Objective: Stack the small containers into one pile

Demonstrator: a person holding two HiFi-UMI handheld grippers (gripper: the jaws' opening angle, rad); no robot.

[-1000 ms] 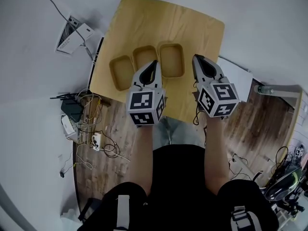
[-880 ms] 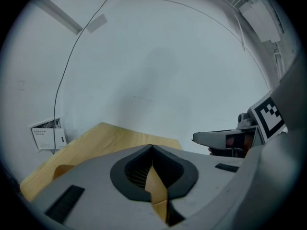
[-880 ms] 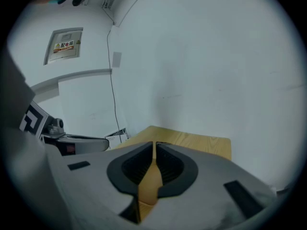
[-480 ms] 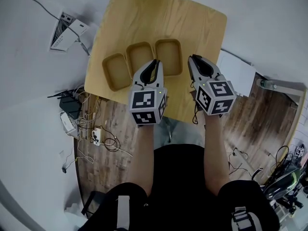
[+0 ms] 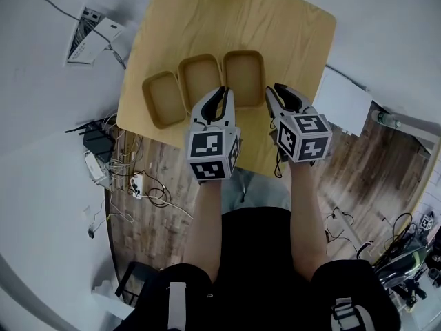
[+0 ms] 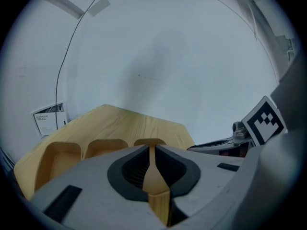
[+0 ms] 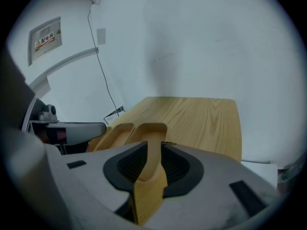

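Observation:
Three small tan containers stand side by side on the wooden table (image 5: 227,19): the left container (image 5: 164,99), the middle container (image 5: 200,80) and the right container (image 5: 244,76). My left gripper (image 5: 222,92) is shut and empty, its tip over the near rim between the middle and right containers. My right gripper (image 5: 273,92) is shut and empty, just right of the right container. The left gripper view shows the containers (image 6: 104,146) beyond the left gripper (image 6: 151,150). In the right gripper view, the right container (image 7: 152,128) lies straight ahead of the right gripper (image 7: 153,150).
A white box (image 5: 344,102) sits off the table's right edge. Papers (image 5: 89,33) lie on the grey floor at the left. Cables and a power strip (image 5: 117,164) clutter the wooden floor below the table's left corner. The table's far half is bare wood.
Both grippers have edged forward toward the row of containers, the right one also drifting left. Their jaws stay shut. The containers have not moved on the table.

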